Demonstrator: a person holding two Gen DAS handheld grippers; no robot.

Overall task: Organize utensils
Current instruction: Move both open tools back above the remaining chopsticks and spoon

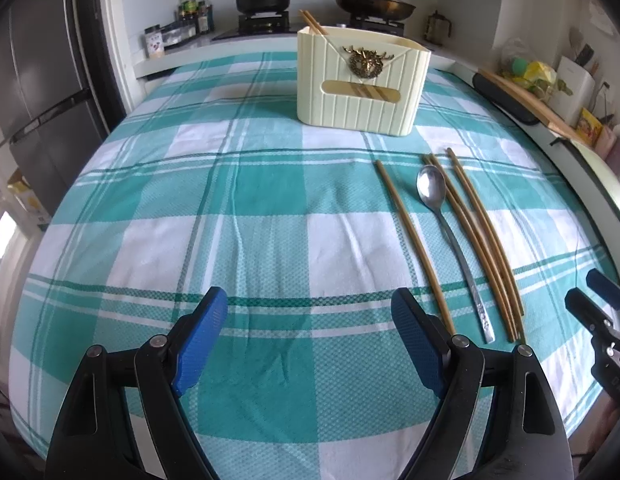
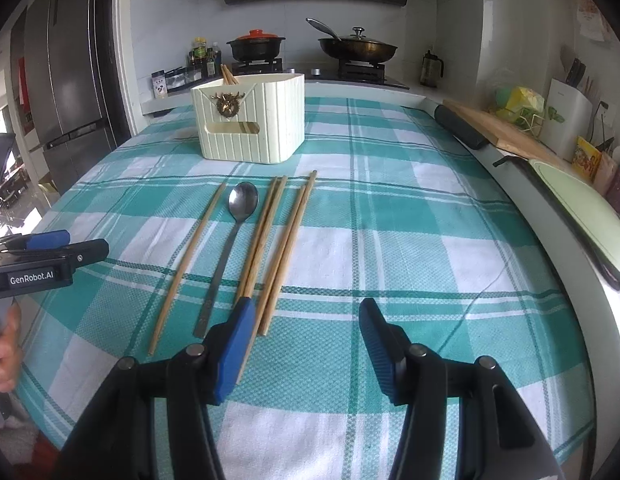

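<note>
Lying on woven checked cloth [image 2: 390, 240]: slender wooden chopsticks [image 2: 287, 248] (steel spoon [image 2: 235, 224] between).

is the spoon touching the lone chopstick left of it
Apart. The right wrist view shows cloth between the spoon and the lone chopstick all along.

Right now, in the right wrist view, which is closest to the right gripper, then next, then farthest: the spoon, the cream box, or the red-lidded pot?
1. Spoon, just ahead, left.
2. Cream box, mid-table.
3. Red-lidded pot, back on the stove.
</note>
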